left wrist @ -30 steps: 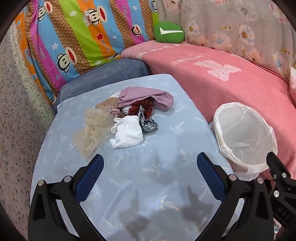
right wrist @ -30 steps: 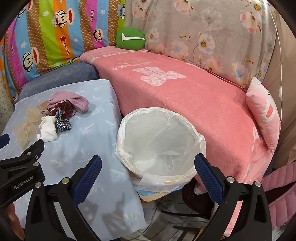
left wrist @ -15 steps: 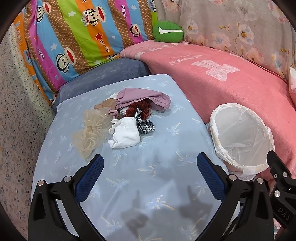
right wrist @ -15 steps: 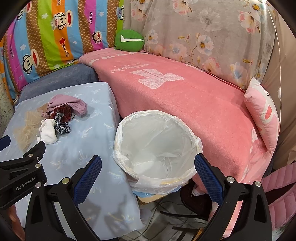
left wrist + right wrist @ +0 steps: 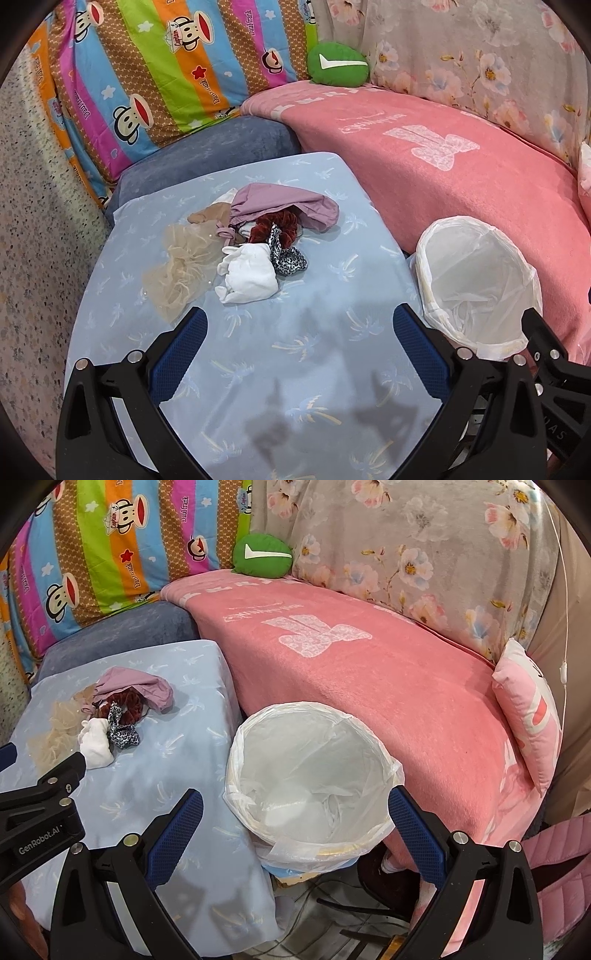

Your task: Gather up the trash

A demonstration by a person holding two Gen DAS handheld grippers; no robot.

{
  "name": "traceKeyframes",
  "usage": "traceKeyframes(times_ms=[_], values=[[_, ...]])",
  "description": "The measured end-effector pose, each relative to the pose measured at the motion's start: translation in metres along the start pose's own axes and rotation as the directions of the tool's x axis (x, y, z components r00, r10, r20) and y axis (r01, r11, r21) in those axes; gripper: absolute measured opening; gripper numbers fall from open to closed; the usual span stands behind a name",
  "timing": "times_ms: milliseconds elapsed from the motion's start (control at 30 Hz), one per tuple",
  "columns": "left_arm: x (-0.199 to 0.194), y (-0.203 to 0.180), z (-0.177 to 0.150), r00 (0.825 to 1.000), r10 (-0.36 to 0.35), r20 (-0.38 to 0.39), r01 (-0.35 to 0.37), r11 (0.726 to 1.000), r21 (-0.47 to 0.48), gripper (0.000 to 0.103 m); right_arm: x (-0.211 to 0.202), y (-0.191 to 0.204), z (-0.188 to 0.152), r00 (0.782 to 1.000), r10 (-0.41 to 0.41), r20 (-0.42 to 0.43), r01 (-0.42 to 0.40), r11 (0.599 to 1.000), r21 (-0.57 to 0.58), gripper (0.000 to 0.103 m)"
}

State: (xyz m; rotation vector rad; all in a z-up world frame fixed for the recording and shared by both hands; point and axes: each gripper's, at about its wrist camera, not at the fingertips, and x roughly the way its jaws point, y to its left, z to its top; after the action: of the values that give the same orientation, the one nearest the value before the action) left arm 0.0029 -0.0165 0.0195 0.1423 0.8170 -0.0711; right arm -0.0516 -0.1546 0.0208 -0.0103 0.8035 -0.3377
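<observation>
We read "GenRobot.AI" on left gripper [image 5: 40, 805] body. Striped monkey blanket [image 5: 155, 74] carries "Paul frank" and "Captain". Pink blanket [image 5: 443, 166] has cursive script, illegible. "UAS"-like letters on right gripper [image 5: 554, 424] housing, partly cut.

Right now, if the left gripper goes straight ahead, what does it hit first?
Probably the white cloth at the near edge of the pile, on the blue table cover. The left gripper is open and empty. Depth is uncertain.

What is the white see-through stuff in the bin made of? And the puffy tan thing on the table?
The bin liner looks like thin plastic film: glossy, crinkled and translucent. The tan thing looks like sheer mesh fabric, maybe tulle: you can see through it, and it bunches in light ruffles.
</observation>
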Motion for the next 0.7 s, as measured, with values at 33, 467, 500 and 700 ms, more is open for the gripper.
traceKeyframes(times_ms=[33, 467, 500, 700], values=[[-0.0005, 0.0001, 0.0005, 1.0, 0.003, 0.007, -0.003, 1.0, -0.001, 0.096, 0.0002, -0.0003, 0.001, 1.0, -0.001, -0.001, 0.001, 1.0, -0.001, 0.097], [0.004, -0.0044, 0.0057, 1.0, -0.004, -0.005, 0.004, 1.0, -0.004, 0.096, 0.0017, -0.0008, 0.0086, 1.0, -0.011, -0.009, 0.011, 1.0, -0.016, 0.097], [0.0042, -0.0047, 0.0056, 1.0, -0.006, -0.008, 0.006, 1.0, -0.003, 0.096, 0.0017, -0.0005, 0.0093, 1.0, -0.013, -0.009, 0.012, 1.0, -0.017, 0.097], [0.0073, -0.0051, 0.0065, 0.999, -0.012, -0.045, 0.012, 1.0, -0.009, 0.096, 0.0013, -0.0009, 0.0105, 1.0, -0.015, -0.01, 0.015, 1.0, -0.019, 0.097]])
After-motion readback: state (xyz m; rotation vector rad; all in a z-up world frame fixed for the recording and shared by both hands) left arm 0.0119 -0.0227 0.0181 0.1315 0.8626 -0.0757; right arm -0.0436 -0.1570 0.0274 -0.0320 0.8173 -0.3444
